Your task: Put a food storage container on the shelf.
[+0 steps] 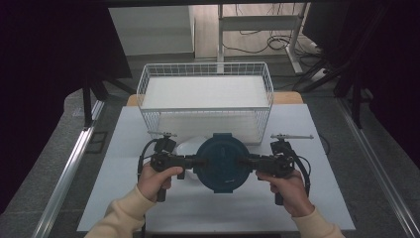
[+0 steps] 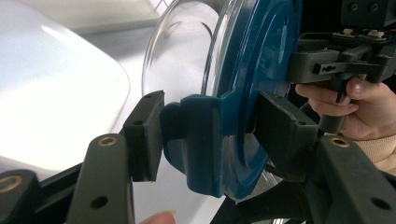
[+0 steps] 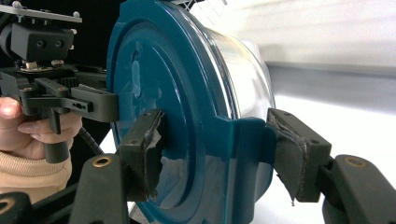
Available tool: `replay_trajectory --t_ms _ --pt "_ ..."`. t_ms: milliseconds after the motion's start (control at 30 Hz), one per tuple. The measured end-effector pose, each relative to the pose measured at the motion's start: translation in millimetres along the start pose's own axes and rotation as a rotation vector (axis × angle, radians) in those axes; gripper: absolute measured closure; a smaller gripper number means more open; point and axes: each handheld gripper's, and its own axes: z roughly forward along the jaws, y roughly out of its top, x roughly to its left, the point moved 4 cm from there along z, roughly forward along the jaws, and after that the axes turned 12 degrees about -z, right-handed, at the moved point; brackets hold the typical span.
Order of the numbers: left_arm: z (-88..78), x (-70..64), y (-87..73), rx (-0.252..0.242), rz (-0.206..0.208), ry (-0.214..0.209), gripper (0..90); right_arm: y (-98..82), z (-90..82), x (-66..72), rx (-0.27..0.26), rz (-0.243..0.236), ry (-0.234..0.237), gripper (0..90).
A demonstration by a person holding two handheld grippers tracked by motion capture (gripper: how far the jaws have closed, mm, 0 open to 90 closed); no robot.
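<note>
Container [image 1: 222,162] with a dark blue lid sits between my two tongs, above the white table [image 1: 124,198], a little toward 6 o'clock from the table's middle. My left gripper [image 1: 192,161] comes in from 9 o'clock and my right gripper [image 1: 250,161] from 3 o'clock. In the left gripper view the jaws are about half open and closed on the blue side latch [image 2: 196,140] of the lid, one pad on the outer face of the latch and one on the top of the lid. In the right gripper view it is the same on the opposite latch [image 3: 243,154]; the clear bowl part [image 3: 243,60] goes away behind the lid. At 12 o'clock, very near the container, stands a white wire basket [image 1: 205,99], its front wall just behind the lid. A white rounded thing [image 1: 187,147] lies on the table at about 10 o'clock, partly hidden under the container; I cannot tell what it is.
</note>
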Motion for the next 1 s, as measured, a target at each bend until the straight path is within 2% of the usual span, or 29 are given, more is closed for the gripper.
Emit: replay_trajectory --t_ms 167,467,1000 --pt "-5.9 -4.2 9.6 -0.005 0.021 0.012 44.6 10.4 0.5 -1.2 -0.005 -0.005 0.011 38.8" --pt "-12.5 -6.7 24.8 -0.017 0.017 0.002 44.8 29.5 1.5 -0.2 -0.009 -0.014 0.013 38.9" --pt "-24.0 -15.6 53.0 -0.038 0.040 0.002 44.7 60.1 0.7 0.6 -0.021 -0.035 0.011 38.9"
